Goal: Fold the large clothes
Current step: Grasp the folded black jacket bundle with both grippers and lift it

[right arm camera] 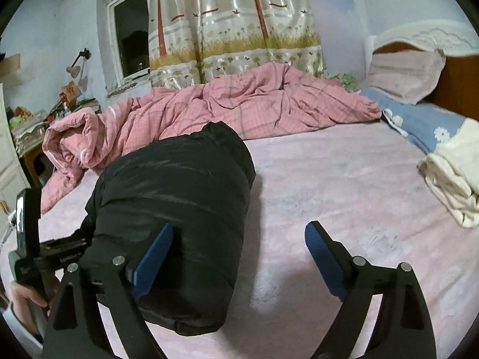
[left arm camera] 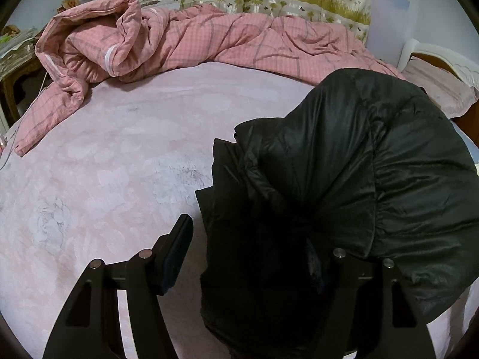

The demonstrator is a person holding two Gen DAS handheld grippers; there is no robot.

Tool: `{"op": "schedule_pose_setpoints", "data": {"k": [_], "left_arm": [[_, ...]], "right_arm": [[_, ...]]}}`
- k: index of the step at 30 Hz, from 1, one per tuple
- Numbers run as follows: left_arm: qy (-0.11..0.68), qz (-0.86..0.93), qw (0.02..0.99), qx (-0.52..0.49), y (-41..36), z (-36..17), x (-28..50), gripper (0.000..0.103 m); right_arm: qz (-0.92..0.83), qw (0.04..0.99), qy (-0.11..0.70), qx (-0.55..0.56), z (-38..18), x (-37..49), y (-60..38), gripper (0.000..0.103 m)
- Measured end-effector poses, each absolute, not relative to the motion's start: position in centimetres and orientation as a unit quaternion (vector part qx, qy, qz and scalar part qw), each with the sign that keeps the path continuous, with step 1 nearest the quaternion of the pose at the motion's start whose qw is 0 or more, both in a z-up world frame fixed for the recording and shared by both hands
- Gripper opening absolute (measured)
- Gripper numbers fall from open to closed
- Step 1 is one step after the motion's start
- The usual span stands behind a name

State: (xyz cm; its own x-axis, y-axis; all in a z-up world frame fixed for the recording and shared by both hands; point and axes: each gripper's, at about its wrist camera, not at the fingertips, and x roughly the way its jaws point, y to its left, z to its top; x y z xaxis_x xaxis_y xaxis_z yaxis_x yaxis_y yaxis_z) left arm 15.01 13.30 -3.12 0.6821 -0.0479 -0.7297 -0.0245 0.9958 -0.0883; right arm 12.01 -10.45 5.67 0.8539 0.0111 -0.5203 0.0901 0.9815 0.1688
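Note:
A black puffer jacket [left arm camera: 344, 179] lies bundled on the pink bedsheet [left arm camera: 104, 179]. In the left wrist view my left gripper [left arm camera: 254, 257] is open, its left finger [left arm camera: 176, 254] over the sheet while the right finger is sunk in the jacket's folds. In the right wrist view the jacket [right arm camera: 179, 194] is a rolled, folded bundle. My right gripper [right arm camera: 239, 257] is open wide, its left pad [right arm camera: 152, 257] against the bundle's right side, its right pad [right arm camera: 323, 257] over bare sheet. The left gripper's body [right arm camera: 45, 254] and a hand show at left.
A crumpled pink checked quilt [right arm camera: 239, 104] lies along the far side of the bed. A blue flowered pillow [right arm camera: 419, 122] and a folded cream cloth [right arm camera: 455, 173] sit at the right by the headboard. A cluttered side table [right arm camera: 36, 125] stands at left under the window.

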Motion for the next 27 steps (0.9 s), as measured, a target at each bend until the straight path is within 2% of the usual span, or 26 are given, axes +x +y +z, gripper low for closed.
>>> {"op": "schedule_pose_setpoints", "data": {"k": [3,7,13,15,17,19,20,21,24,27], "left_arm": [[0.4,-0.008,0.915,-0.047,13.3,-3.1,15.1,0.068],[0.399,-0.007,0.916,-0.045,13.4,-3.1,15.1,0.068],[0.392,-0.033,0.917,-0.066,13.8,-2.9,14.9,0.068],[0.387,-0.046,0.917,-0.089,14.5,-2.3,14.5,0.08],[0.373,-0.065,0.921,-0.097,14.6,-1.4,13.9,0.081],[0.357,-0.086,0.924,-0.111,14.8,-0.6,13.4,0.089],[0.355,-0.095,0.921,-0.128,15.0,-0.3,13.4,0.099],[0.357,-0.105,0.916,-0.149,15.2,-0.1,13.4,0.103],[0.366,-0.156,0.892,-0.213,15.6,0.1,13.7,0.103],[0.385,-0.162,0.88,-0.227,14.9,-0.3,14.3,0.103]], "right_arm": [[-0.024,0.958,0.269,0.092,5.6,12.1,-10.4,0.093],[-0.029,0.959,0.264,0.095,5.6,12.1,-10.5,0.102],[-0.011,0.958,0.267,0.105,5.3,12.2,-10.1,0.102],[0.018,0.951,0.283,0.125,4.8,12.8,-9.9,0.103],[0.102,0.92,0.336,0.172,3.2,14.6,-10.0,0.103],[0.105,0.908,0.357,0.191,2.2,15.4,-10.0,0.103],[0.096,0.912,0.35,0.189,2.0,15.4,-10.0,0.103],[0.097,0.913,0.348,0.189,1.9,15.4,-10.0,0.103],[0.099,0.912,0.35,0.187,1.8,15.3,-9.9,0.103],[0.097,0.913,0.353,0.179,1.7,15.2,-9.7,0.103]]}}
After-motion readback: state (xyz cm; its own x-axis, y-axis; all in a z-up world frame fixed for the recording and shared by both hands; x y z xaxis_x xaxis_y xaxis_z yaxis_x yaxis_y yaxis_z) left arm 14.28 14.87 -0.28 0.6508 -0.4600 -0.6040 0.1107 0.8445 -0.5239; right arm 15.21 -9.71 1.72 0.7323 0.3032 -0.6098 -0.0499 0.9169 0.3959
